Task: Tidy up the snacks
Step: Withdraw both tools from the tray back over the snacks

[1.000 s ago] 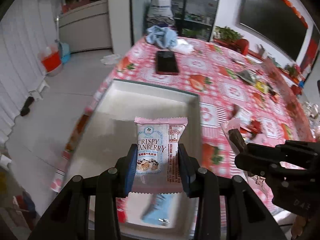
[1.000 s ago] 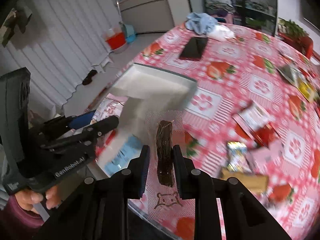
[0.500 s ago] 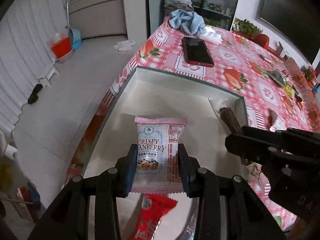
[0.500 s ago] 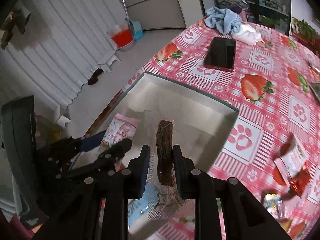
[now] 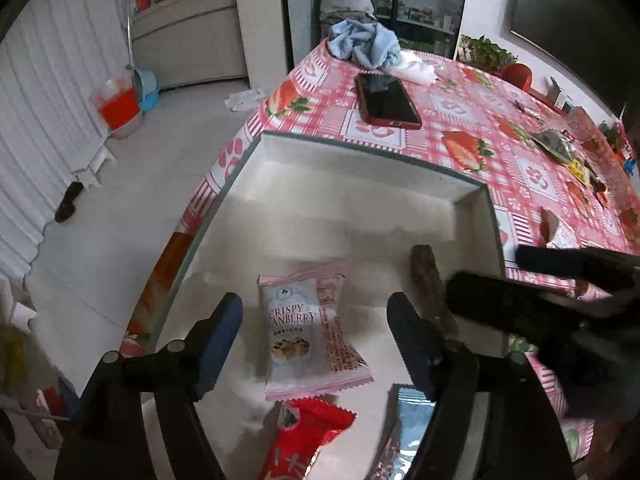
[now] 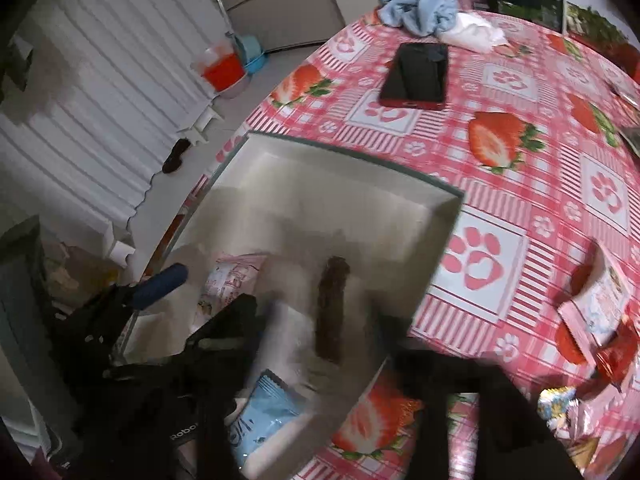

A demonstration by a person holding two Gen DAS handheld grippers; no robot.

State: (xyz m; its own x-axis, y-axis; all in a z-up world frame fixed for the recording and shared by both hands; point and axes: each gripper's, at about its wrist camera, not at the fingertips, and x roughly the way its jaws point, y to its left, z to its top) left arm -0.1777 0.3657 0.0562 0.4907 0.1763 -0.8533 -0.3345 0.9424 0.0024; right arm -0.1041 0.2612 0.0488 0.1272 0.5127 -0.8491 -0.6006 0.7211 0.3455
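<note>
A white open box [image 5: 360, 184] sits at the table's near-left corner. Inside it lies a pink Crispy Cranberry packet [image 5: 308, 332], loose between the blue pads of my left gripper [image 5: 316, 308]. Those jaws are opening and no pad touches the packet. A brown bar in clear wrap [image 6: 330, 308] rests on the box floor between the blurred fingers of my right gripper [image 6: 320, 332], whose jaws are also opening wide and stand off it. In the left wrist view the brown bar [image 5: 430, 284] is beside the right gripper [image 5: 560, 280]. A red packet [image 5: 304, 436] and a blue packet [image 5: 412, 420] lie at the near end.
On the strawberry tablecloth beyond the box lie a red-cased phone [image 6: 416, 76] and a blue cloth [image 5: 364, 42]. Several loose snack packets [image 6: 596, 312] lie to the right. The table edge and the floor drop away just left of the box.
Both grippers came over the box and lowered, then their jaws spread. The cranberry packet and the brown bar left the pads and now lie in the box.
</note>
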